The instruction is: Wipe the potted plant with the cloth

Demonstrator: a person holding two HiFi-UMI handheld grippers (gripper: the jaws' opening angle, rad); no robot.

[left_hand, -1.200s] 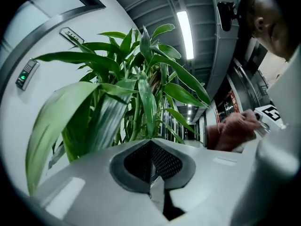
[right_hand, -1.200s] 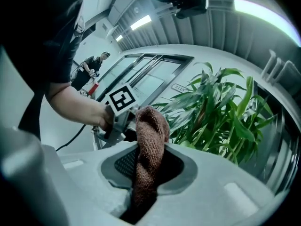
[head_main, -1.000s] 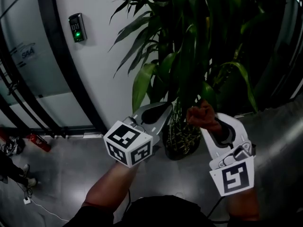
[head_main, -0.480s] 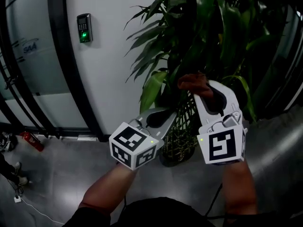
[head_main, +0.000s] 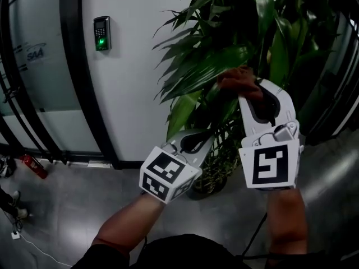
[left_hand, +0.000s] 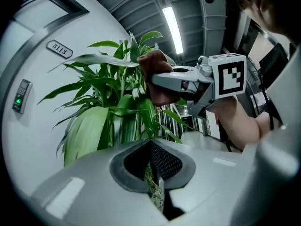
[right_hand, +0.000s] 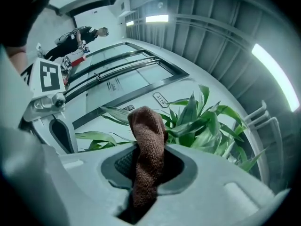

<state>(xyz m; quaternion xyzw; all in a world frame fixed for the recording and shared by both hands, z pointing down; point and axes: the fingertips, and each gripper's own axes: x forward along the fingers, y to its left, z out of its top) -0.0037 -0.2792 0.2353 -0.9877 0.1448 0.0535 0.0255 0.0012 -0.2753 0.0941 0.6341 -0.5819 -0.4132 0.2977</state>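
The potted plant (head_main: pixel 224 60) has long green leaves and stands against a white wall. My right gripper (head_main: pixel 251 89) is shut on a brown cloth (head_main: pixel 238 81), holding it up against a broad leaf in the middle of the foliage. In the right gripper view the cloth (right_hand: pixel 148 131) sticks up from between the jaws, with the leaves (right_hand: pixel 197 121) right behind it. My left gripper (head_main: pixel 197 135) is lower and to the left, pointing at the stems above the pot (head_main: pixel 205 181). Its jaws are shut and empty. The left gripper view shows the cloth (left_hand: pixel 157 79) pressed to the leaves.
A white wall with an access keypad (head_main: pixel 102 33) lies left of the plant. Glass panels with dark frames (head_main: pixel 33 83) run along the far left. A red fire extinguisher (head_main: pixel 31 166) stands on the grey floor. A person (right_hand: pixel 84 34) is far off in the right gripper view.
My right gripper has risen with the cloth from near the pot's stems up to the middle leaves. The left gripper has stayed about where it was.
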